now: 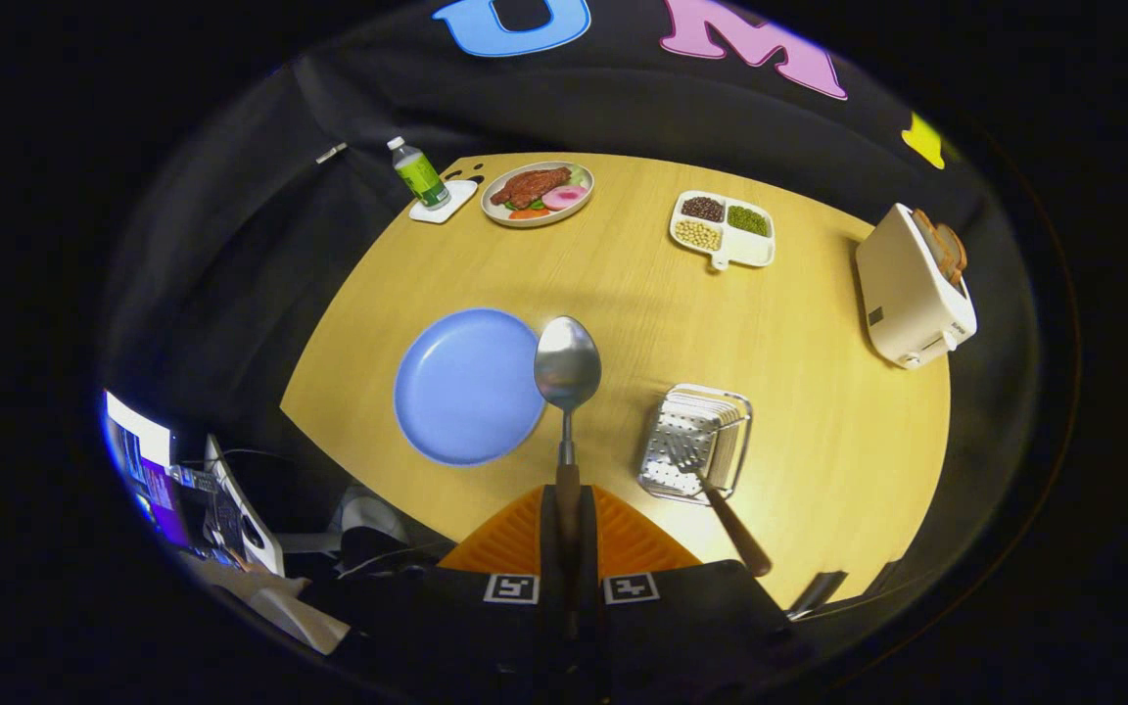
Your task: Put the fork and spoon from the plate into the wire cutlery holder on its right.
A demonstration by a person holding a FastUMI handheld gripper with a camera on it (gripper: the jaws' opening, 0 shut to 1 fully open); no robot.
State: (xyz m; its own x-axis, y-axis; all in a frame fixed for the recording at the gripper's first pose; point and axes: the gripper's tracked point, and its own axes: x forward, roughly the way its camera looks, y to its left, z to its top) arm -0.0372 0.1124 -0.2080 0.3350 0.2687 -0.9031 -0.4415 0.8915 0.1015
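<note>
Gripper [569, 509] clamping spoon [567, 377] upright above table [819, 392], beside plate [466, 387]

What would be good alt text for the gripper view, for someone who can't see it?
The hand-held gripper is shut on a spoon, held above a wooden table between an empty blue plate and a wire cutlery holder already holding the fork.

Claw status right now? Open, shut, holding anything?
Claw: shut on the spoon, both fingers clamped on its handle, bowl pointing ahead between the blue plate and the wire cutlery holder.
</note>
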